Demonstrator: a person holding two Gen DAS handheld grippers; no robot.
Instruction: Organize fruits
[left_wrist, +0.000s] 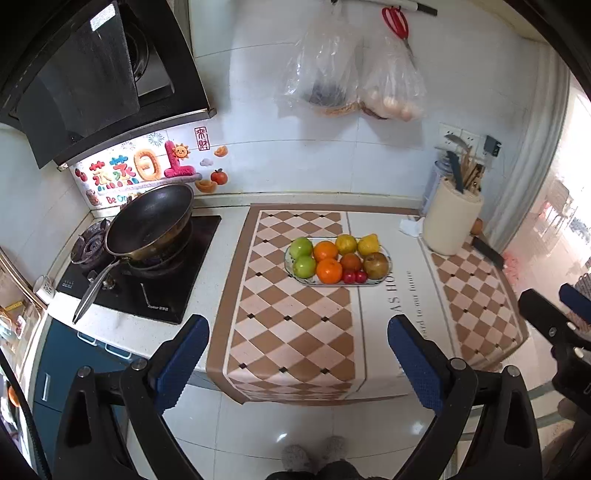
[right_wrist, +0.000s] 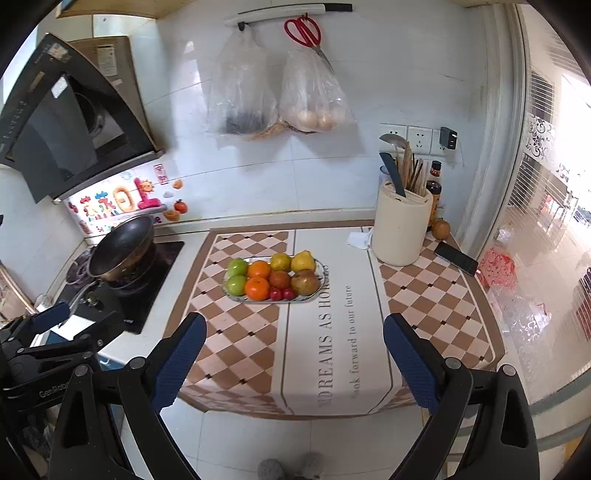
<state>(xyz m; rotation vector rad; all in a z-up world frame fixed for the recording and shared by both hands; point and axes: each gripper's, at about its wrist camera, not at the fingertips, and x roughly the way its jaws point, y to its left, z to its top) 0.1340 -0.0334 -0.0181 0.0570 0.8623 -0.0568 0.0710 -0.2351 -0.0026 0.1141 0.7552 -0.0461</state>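
- The glass oval plate (left_wrist: 384, 254) sits mid-counter on a checkered mat (left_wrist: 295, 332), at 12 o'clock from both grippers.
- On it lie smooth round green apples (left_wrist: 301, 247), dimpled oranges (left_wrist: 329, 270), a lumpy yellow fruit (left_wrist: 368, 243) and glossy red cherry tomatoes (left_wrist: 354, 277).
- The left gripper (left_wrist: 298, 363) and right gripper (right_wrist: 294, 360) hover near the counter's front edge, ribbed blue fingers (right_wrist: 177, 363) spread wide, gripping nothing.
- A dark round wok (left_wrist: 151, 221) stands at 10 o'clock.

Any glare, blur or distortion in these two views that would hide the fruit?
Left wrist view: strong fisheye bending at the edges, window side blown out at right, fruit tray sharp and evenly lit. Right wrist view: same bending, heavier glare on the window, fruit tray clear; open right tongs sharp.
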